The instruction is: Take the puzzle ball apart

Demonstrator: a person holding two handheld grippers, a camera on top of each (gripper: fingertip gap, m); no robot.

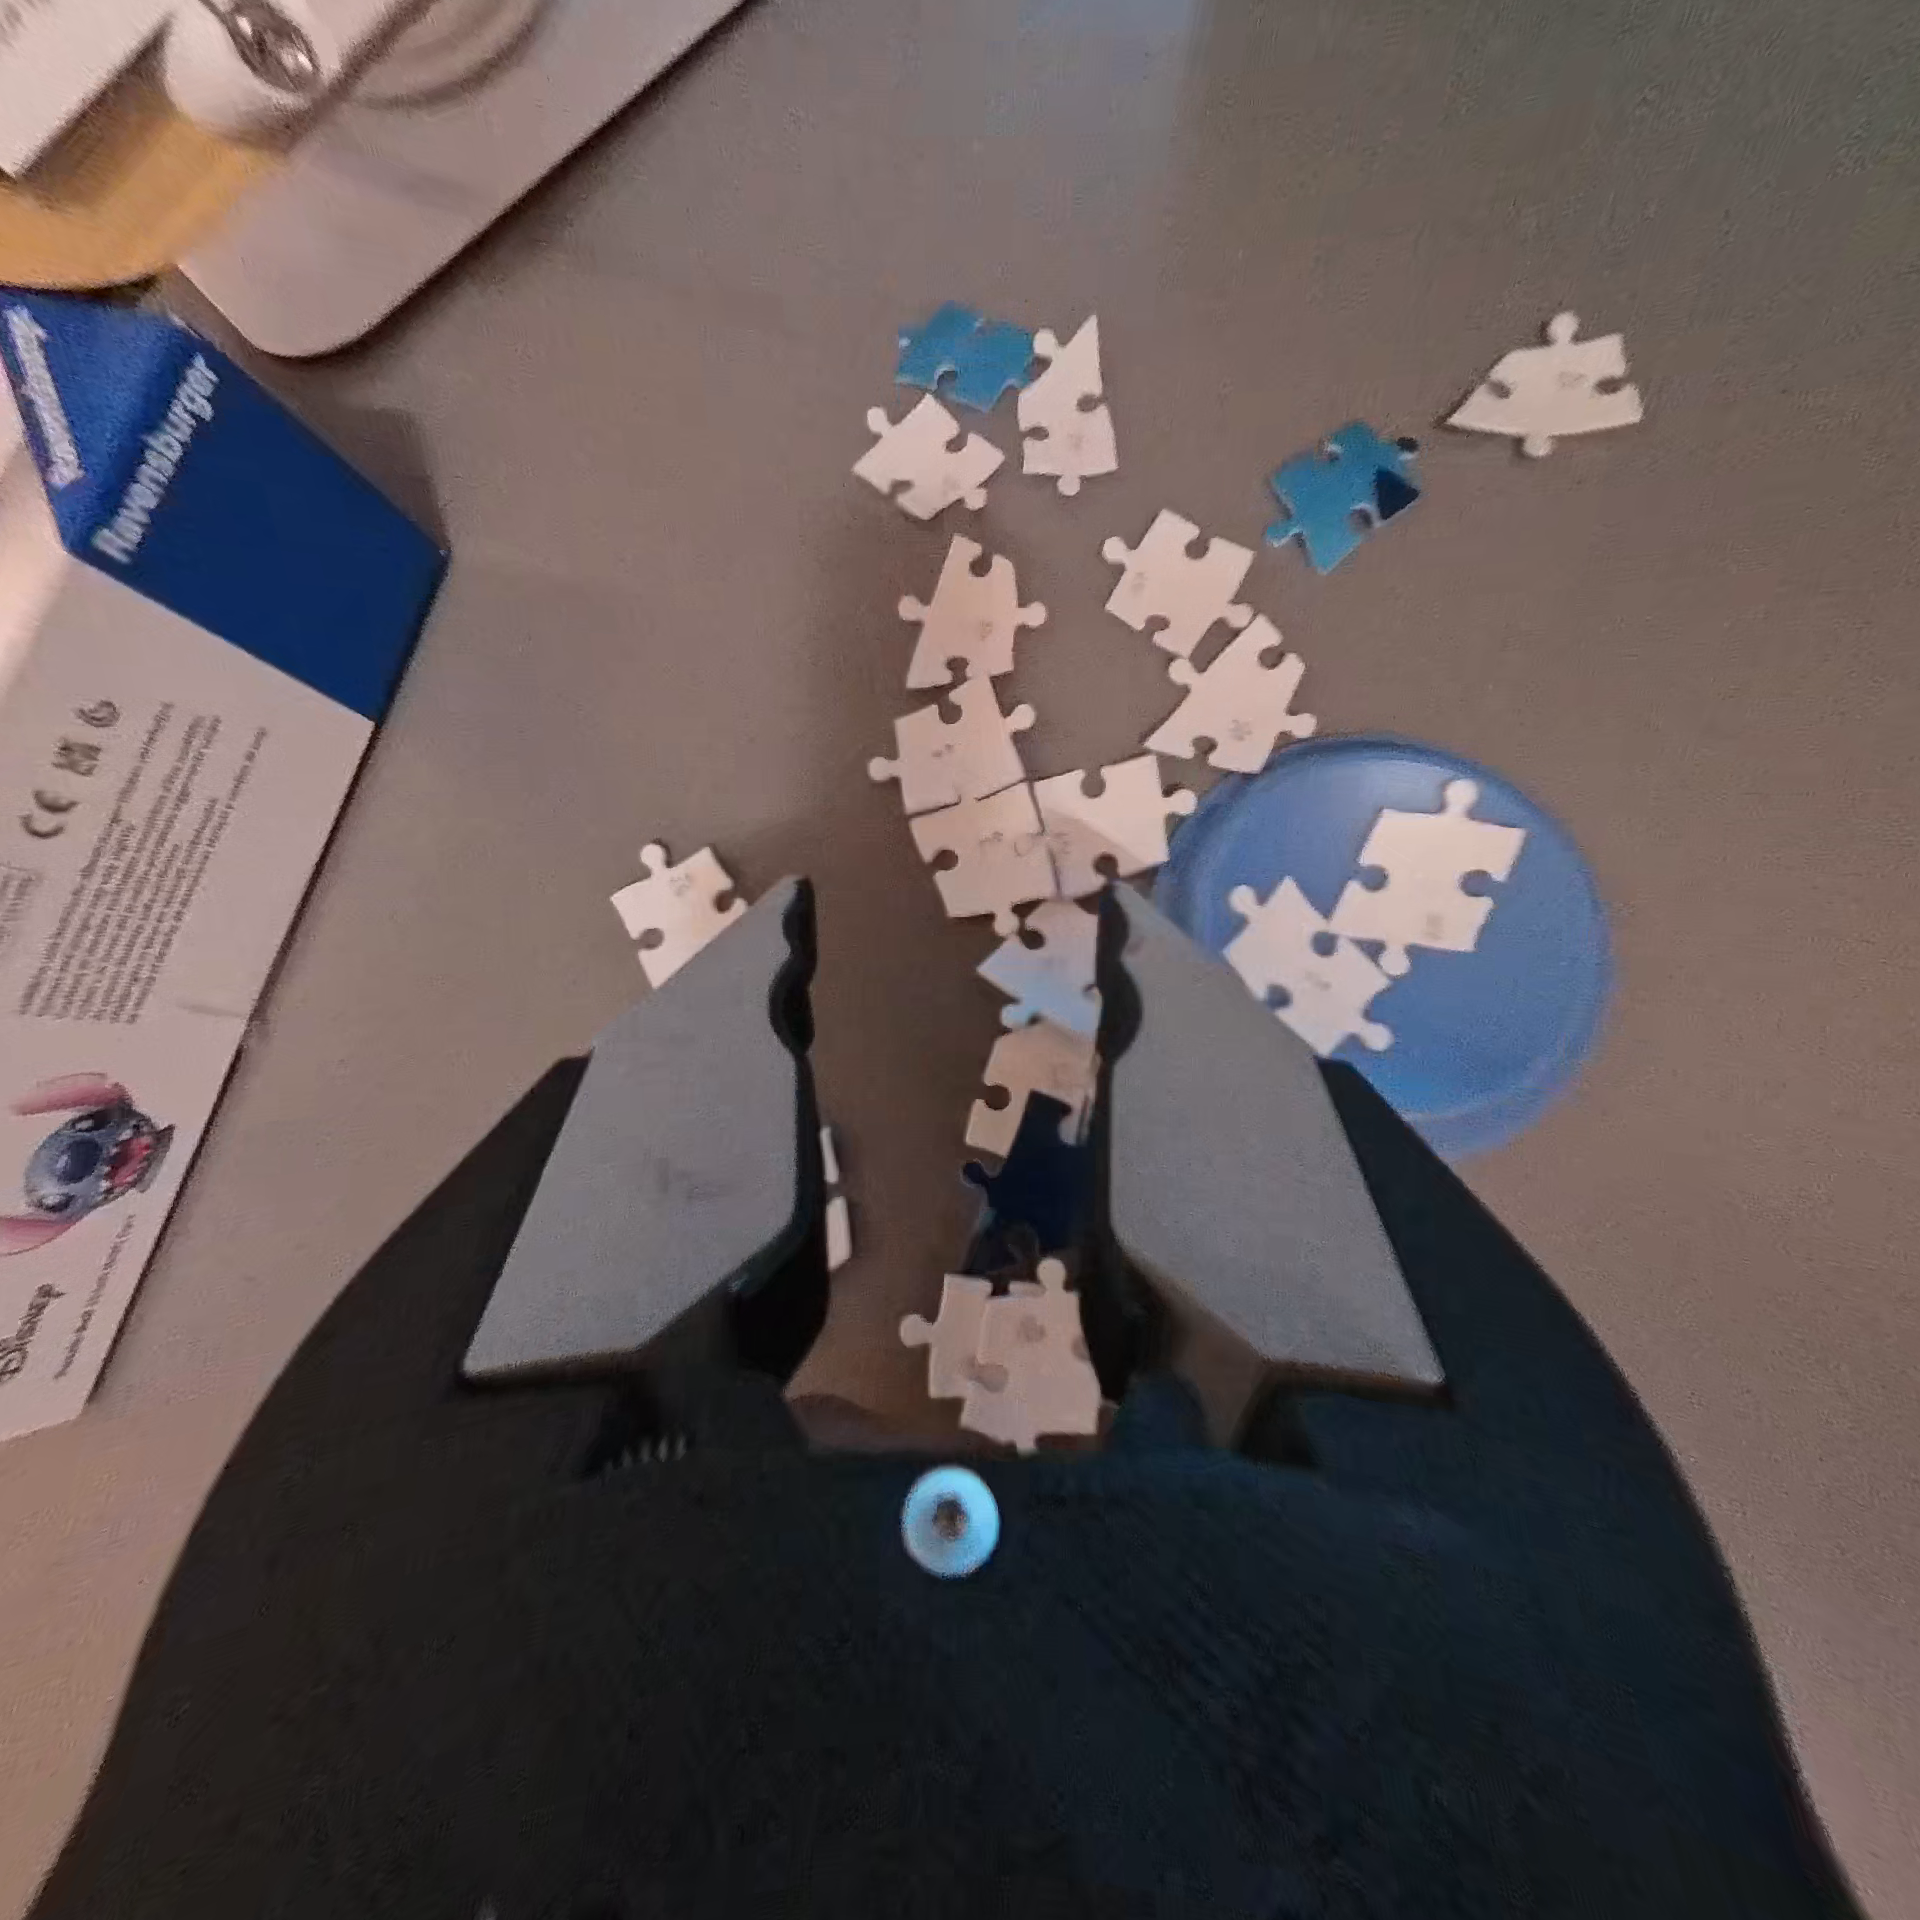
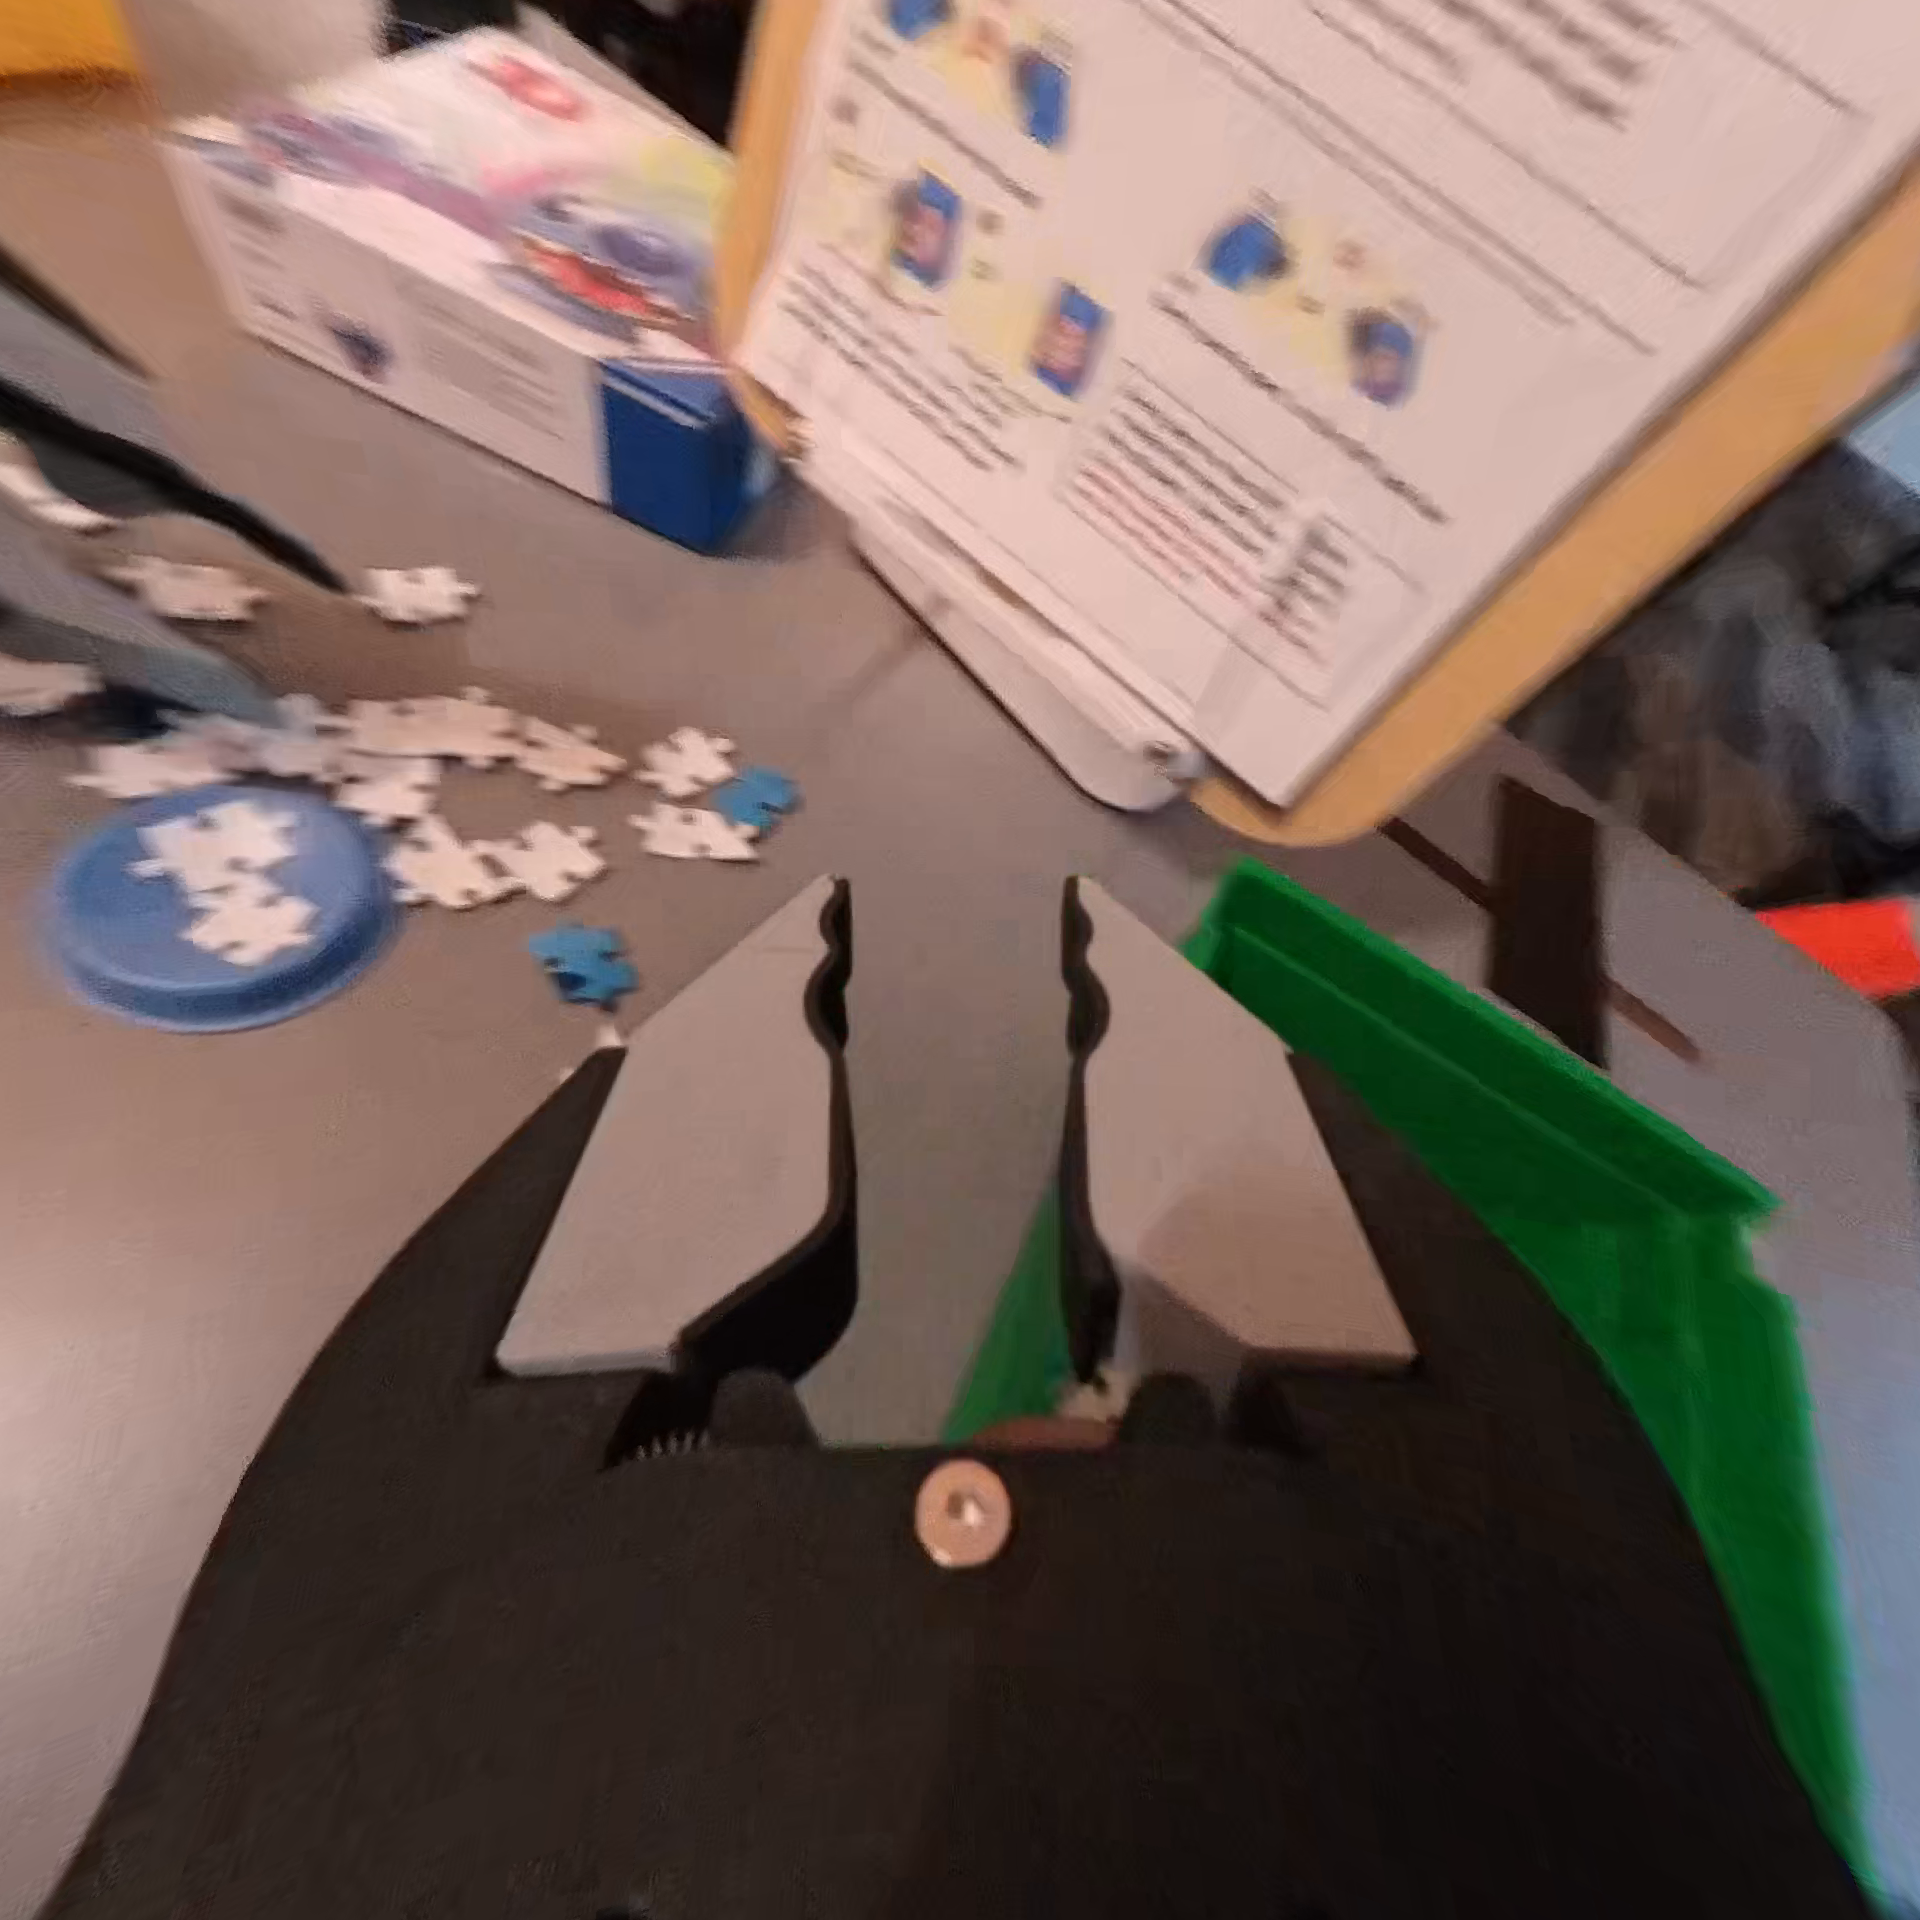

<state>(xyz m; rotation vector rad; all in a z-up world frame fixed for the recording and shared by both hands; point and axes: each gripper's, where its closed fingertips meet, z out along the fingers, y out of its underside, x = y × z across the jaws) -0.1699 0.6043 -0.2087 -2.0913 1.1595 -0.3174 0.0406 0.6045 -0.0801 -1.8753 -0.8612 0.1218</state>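
Note:
My left gripper (image 1: 956, 894) is open above a scatter of puzzle pieces (image 1: 987, 769) lying mostly white side up on the grey table (image 1: 623, 623). A few white pieces (image 1: 1039, 977) show between its fingers, close to the right finger (image 1: 1195, 1091); neither pad presses on them. A round blue lid (image 1: 1507, 1060) at its right carries two white pieces (image 1: 1423, 873). My right gripper (image 2: 956, 883) is open and empty over bare table, right of the pieces (image 2: 468, 748) and the blue lid (image 2: 125, 966). A green plastic part (image 2: 1455, 1091) lies along its right finger.
Two blue-faced pieces (image 1: 966, 353) (image 1: 1340, 499) lie among the white ones. A blue and white puzzle box (image 1: 208, 623) stands at the left, also in the right wrist view (image 2: 468, 260). A wooden stand with a printed sheet (image 2: 1247, 312) rises at the back right. The other gripper (image 2: 114, 644) shows at the left edge. My right fingertips sit around 25 cm from my left ones.

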